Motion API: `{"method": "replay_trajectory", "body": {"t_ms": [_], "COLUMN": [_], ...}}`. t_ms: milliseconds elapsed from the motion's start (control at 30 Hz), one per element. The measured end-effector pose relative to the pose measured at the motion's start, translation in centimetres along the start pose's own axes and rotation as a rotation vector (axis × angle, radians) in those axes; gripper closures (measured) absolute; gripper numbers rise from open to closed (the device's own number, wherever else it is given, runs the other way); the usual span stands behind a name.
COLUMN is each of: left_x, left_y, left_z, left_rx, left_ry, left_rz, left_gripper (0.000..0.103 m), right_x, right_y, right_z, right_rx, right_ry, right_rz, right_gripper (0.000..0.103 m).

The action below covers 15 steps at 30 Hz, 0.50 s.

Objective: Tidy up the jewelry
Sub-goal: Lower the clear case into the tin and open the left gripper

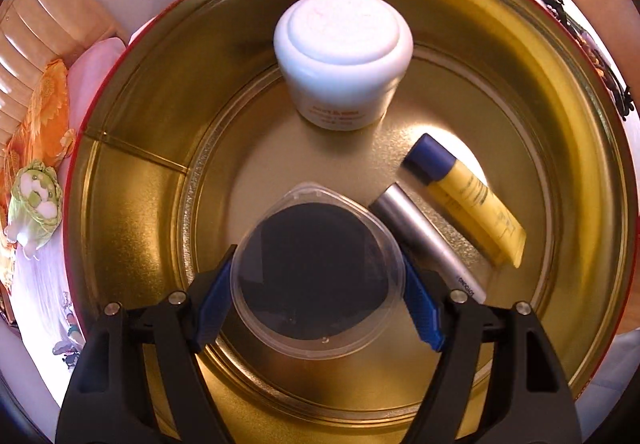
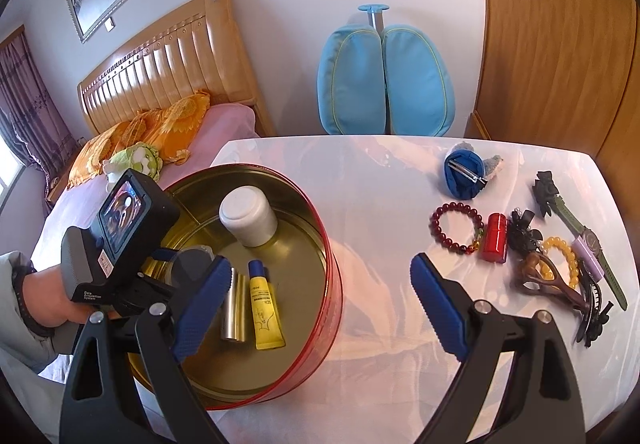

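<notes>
A round red tin with a gold inside (image 1: 132, 148) (image 2: 320, 244) stands on the white table. In it are a white jar (image 1: 344, 56) (image 2: 248, 216), a yellow tube with a blue cap (image 1: 464, 196) (image 2: 266, 308) and a silver tube (image 1: 424, 240) (image 2: 235, 308). My left gripper (image 1: 318, 300) is shut on a clear round case with a dark pad (image 1: 316, 272) (image 2: 192, 258), held inside the tin. My right gripper (image 2: 320, 304) is open and empty above the table, right of the tin.
Jewelry lies at the table's right: a red bead bracelet (image 2: 456, 228), a red cylinder (image 2: 495, 238), a yellow bead bracelet (image 2: 564, 256), a watch (image 2: 588, 240), dark hair clips (image 2: 556, 284), a blue pouch (image 2: 464, 176). A blue chair (image 2: 384, 80) stands behind.
</notes>
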State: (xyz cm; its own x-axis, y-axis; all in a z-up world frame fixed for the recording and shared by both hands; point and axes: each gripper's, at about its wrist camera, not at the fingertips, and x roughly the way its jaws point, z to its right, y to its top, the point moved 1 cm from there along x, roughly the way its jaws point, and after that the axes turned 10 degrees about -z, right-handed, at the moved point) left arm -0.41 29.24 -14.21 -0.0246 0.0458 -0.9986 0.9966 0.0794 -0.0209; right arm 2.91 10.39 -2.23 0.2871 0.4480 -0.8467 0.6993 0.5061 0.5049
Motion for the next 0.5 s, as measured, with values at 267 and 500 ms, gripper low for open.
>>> {"method": "replay_trajectory", "body": {"t_ms": [267,500], "left_x": [-3.0,-8.2], "left_y": [-0.3,-1.8], "left_z": [-0.5,-0.1], "left_rx": [-0.014,0.035], "left_ry": [-0.044,-0.1], "left_rz": [0.098,0.324], "left_gripper": [0.024,0.01], "right_x": [-0.7,-1.8], "right_y": [0.3,-0.7], "right_z": [-0.9,-2.3], "right_rx": [-0.013,0.012], "right_ry": [-0.015,-0.065], "right_rz": [0.008,0.0], "right_gripper": [0.011,0.011]}}
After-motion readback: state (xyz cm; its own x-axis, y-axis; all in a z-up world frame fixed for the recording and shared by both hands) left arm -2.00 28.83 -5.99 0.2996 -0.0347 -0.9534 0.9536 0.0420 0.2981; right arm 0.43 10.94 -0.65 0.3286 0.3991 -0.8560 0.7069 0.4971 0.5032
